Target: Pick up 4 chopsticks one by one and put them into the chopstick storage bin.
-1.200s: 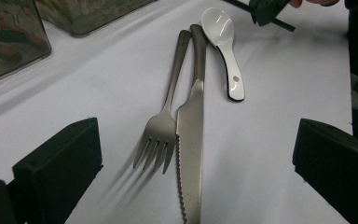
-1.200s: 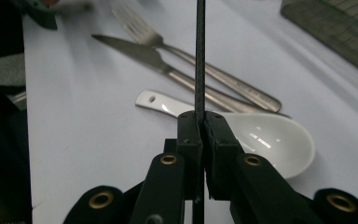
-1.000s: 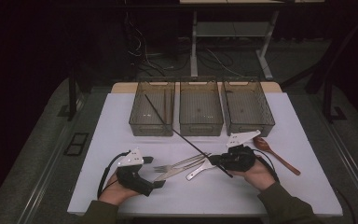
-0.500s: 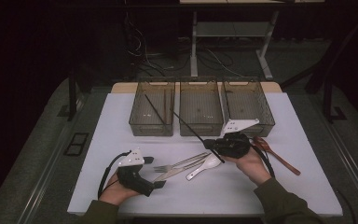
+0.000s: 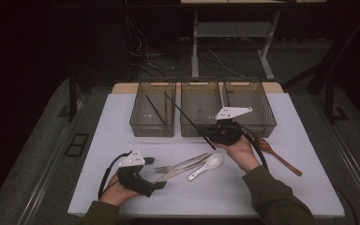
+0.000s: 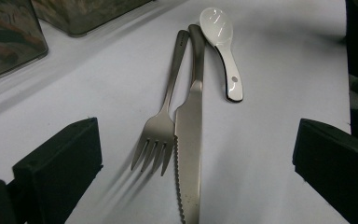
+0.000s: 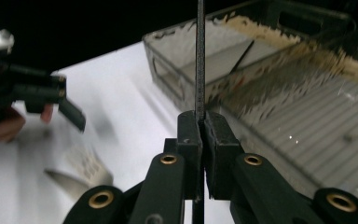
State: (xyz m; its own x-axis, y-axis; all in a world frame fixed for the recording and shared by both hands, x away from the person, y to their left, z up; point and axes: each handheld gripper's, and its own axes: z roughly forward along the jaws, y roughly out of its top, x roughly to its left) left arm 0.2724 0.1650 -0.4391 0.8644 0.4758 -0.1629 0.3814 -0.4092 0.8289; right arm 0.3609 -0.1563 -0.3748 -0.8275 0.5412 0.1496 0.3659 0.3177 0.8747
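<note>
My right gripper [image 5: 212, 137] is shut on a thin black chopstick [image 5: 185, 116], held above the table just in front of the middle bin [image 5: 199, 126]. The stick slants up and left over the gap between the left and middle bins. In the right gripper view the jaws [image 7: 202, 123] pinch the chopstick [image 7: 200, 56], which stands straight up. My left gripper [image 5: 161, 183] rests open near the front left. Between its wide jaws [image 6: 193, 135] lie a steel fork [image 6: 161, 126] and a serrated knife [image 6: 189, 140]; a white spoon [image 6: 221, 42] lies beyond.
Three clear bins stand in a row at the back: left bin [image 5: 153, 127] with another black chopstick [image 5: 155, 110] inside, the middle one, and a right bin [image 5: 251, 125]. A wooden spoon [image 5: 281, 160] lies right of my right hand. The white mat's edges [image 5: 93, 140] border dark floor.
My right gripper has carried the chopstick up and away from the cutlery toward the middle bin. The left gripper and the fork, knife and white spoon have stayed put.
</note>
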